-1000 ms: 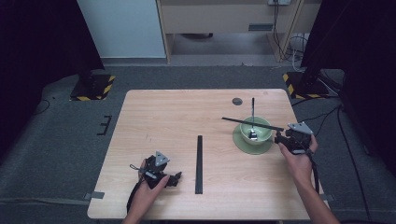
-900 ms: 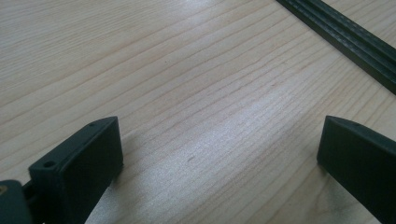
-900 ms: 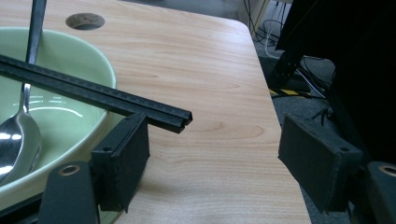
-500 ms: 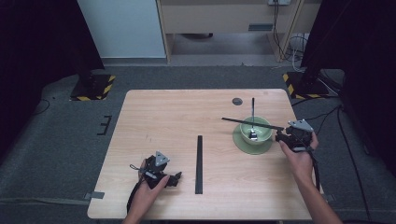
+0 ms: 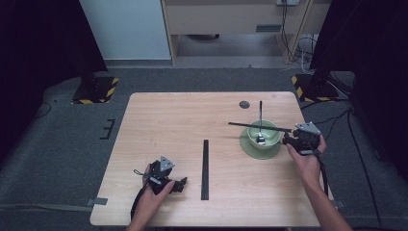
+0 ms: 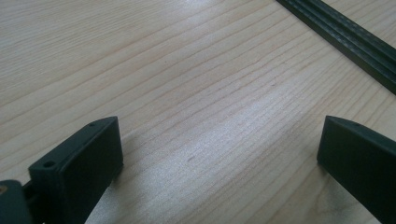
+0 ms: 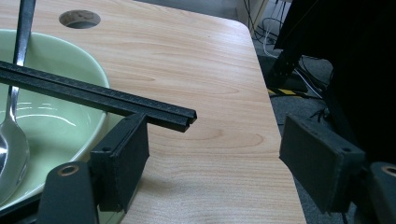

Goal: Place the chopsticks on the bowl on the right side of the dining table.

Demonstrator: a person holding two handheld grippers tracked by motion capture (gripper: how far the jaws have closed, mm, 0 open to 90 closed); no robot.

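Note:
A pale green bowl (image 5: 269, 139) (image 7: 60, 79) stands on a matching saucer at the table's right side. A metal spoon (image 5: 260, 126) (image 7: 11, 126) rests in it, handle pointing away from me. One long black bar (image 5: 257, 127) (image 7: 98, 98) lies across the bowl's rim; its near end sits just over the left jaw of my right gripper (image 5: 287, 141) (image 7: 215, 140), which is open beside the bowl and grips nothing. A second black bar (image 5: 205, 168) (image 6: 345, 35) lies flat mid-table. My left gripper (image 5: 181, 185) (image 6: 219, 135) rests open on bare wood to the left of that bar.
A round cable hole (image 5: 244, 104) (image 7: 80, 18) is in the wooden table (image 5: 168, 125) behind the bowl. The table's right edge is close to my right hand. Grey floor, stand bases with yellow-black stripes and cables surround the table.

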